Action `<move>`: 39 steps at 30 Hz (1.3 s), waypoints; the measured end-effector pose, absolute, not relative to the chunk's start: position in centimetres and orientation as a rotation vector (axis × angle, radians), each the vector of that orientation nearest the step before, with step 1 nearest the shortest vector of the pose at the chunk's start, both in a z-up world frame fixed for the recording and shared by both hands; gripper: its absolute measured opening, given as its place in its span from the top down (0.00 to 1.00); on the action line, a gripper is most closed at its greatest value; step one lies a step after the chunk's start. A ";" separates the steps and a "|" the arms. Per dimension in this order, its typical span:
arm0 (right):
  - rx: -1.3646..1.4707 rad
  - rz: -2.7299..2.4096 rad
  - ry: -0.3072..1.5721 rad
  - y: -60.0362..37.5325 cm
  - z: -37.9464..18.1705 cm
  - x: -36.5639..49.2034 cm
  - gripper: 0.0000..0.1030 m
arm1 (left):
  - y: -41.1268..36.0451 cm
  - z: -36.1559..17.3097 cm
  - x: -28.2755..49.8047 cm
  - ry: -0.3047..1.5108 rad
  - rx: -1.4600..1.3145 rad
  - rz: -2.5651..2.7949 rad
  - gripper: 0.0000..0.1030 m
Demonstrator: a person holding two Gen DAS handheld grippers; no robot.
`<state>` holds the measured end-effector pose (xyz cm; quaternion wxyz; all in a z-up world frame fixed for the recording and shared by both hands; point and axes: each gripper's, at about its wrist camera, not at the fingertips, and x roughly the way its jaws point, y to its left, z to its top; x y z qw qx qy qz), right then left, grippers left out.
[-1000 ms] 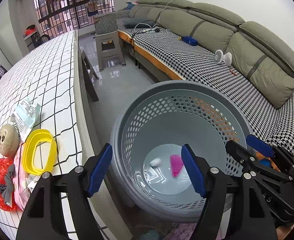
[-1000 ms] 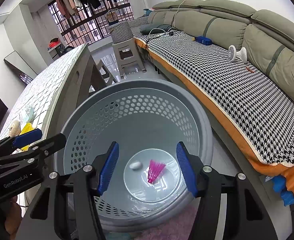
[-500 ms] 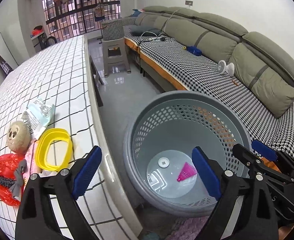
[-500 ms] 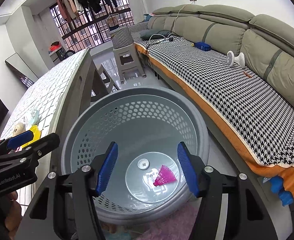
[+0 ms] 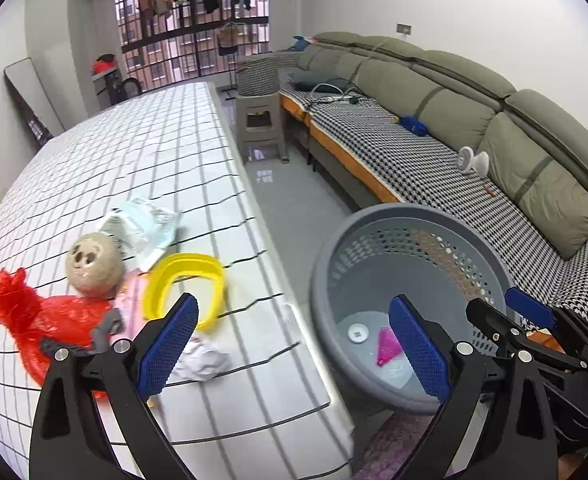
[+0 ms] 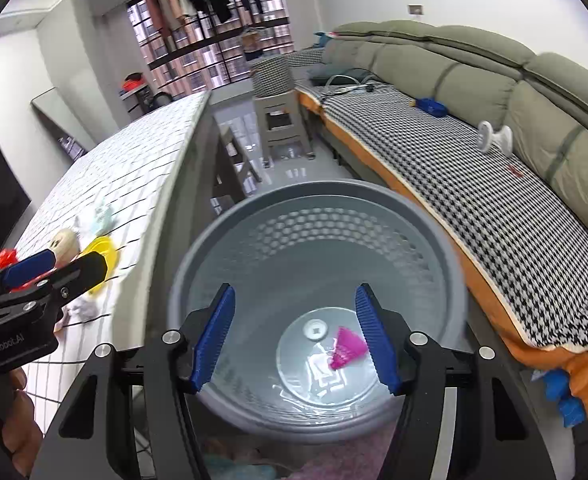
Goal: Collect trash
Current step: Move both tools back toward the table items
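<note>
Your left gripper (image 5: 290,344) has its blue ribbed pads spreading wide with nothing between them, hanging over the edge of the table with the white, black-gridded cloth (image 5: 142,152). Your right gripper (image 6: 294,336) is also opening, its pads empty, poised above the round grey plastic basket with perforated walls (image 6: 313,208). On that basket's smooth solid floor lies a small pink fan-shaped piece of crinkled plastic (image 6: 347,343) beside a moulded round boss; it touches neither pad. The remaining trash sits on the table near the left gripper: a crumpled white paper ball (image 5: 202,360) just beside the left pad, a glossy yellow plastic oval ring (image 5: 186,288), a crinkly red plastic bag (image 5: 42,316), a rough tan round ball with three dark holes like a coconut (image 5: 94,262), a pale pink wrapper (image 5: 128,308) under the ring, and a wrinkled pale blue-and-white packet (image 5: 142,224) whose print is too small to read. In the right wrist view the left gripper's black body reads "GenRobot.AI" in white. Alongside the basket runs an olive-green cushioned sofa with a black-and-white houndstooth seat cover (image 6: 473,184) edged in orange.
</note>
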<state>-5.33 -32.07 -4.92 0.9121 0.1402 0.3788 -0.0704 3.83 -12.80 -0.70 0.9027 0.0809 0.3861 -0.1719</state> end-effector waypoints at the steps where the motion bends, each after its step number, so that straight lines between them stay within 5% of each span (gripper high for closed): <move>1: 0.284 -0.133 0.779 -31.4 -4.8 -5.1 0.39 | -12.3 -0.6 3.8 0.796 0.163 -0.345 0.08; 39: 0.069 0.195 0.883 -12.4 -6.0 2.4 0.39 | 8.0 -1.5 2.9 0.817 0.027 -0.030 0.08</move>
